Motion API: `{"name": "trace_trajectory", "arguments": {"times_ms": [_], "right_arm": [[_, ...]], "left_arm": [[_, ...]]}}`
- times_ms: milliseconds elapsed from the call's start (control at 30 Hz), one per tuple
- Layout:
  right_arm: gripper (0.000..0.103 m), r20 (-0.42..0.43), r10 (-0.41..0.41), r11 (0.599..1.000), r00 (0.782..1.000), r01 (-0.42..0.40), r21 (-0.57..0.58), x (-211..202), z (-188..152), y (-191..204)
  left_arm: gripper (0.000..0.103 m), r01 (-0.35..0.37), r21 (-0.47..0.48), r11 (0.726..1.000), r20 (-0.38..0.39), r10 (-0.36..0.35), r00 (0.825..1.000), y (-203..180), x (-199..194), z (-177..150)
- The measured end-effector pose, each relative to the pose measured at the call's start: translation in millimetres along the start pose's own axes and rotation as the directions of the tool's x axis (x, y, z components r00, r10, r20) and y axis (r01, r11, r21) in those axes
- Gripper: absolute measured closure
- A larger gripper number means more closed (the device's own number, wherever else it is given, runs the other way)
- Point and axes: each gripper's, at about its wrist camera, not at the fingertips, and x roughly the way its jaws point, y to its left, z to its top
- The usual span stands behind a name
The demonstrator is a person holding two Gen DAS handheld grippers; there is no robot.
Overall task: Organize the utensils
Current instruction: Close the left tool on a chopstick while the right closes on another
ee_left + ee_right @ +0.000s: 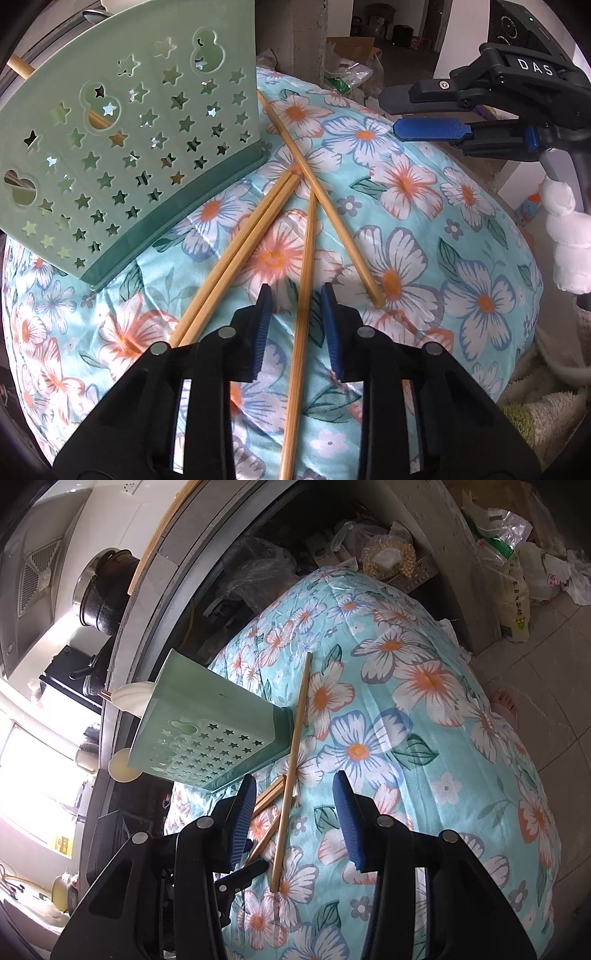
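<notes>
Left gripper [295,291] parted astride one chopstick [304,280], pads not touching, stick's near end cut off below; right gripper [293,782] spread and empty; paired chopsticks [236,254] partly hidden beneath left finger, all beside the green holder [122,147] on floral cloth [443,258].

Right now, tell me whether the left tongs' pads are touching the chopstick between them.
Apart. The left wrist view shows floral cloth on both sides of the chopstick between the pads of the left tongs.
</notes>
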Motion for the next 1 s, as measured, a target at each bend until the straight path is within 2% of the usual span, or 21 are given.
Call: {"name": "trace_trajectory", "arguments": {"times_ms": [167, 1000], "right_arm": [[0.060, -0.002, -0.008, 1.000, 1.000, 0.008, -0.001, 1, 0, 0], [0.060, -0.018, -0.017, 1.000, 1.000, 0.017, 0.005, 7, -1, 4]], "left_arm": [[0.096, 0.007, -0.014, 1.000, 0.003, -0.007, 1.000, 6, 0, -1], [0.097, 0.012, -0.044, 0.999, 0.005, -0.012, 1.000, 12, -15, -13]]}}
